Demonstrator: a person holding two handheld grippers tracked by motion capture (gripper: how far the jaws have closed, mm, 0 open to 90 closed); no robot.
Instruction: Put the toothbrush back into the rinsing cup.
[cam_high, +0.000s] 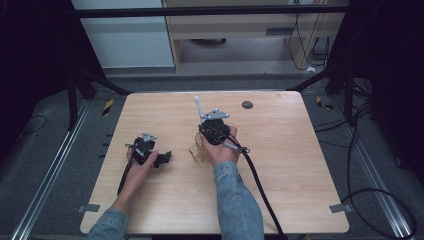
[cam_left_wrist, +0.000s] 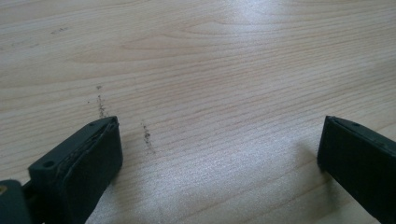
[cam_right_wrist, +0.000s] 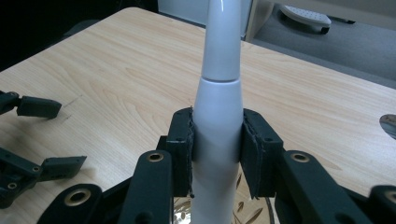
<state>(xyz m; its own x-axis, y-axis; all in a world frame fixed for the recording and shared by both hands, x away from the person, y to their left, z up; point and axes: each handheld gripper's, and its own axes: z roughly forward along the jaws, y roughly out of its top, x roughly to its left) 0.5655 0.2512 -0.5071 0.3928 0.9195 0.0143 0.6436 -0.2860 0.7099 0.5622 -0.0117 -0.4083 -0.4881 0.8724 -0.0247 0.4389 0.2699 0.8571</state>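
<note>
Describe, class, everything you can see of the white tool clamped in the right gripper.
The white tool is a slim, smooth, glossy handle, plastic by its look, built in two sections that meet at a fine seam. It narrows toward its far end. The right gripper is shut on its thicker lower section, one black pad pressing each side. In the high view it juts away from the person, above the wooden table. What its lower end joins is hidden.

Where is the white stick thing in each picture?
High view: the white stick stands up from the right claw, mid-table.
Right gripper view: white stick at centre, clamped between the pads.
Left gripper view: bare wooden table between open jaws.
Shared landmark: the wooden table.
</note>
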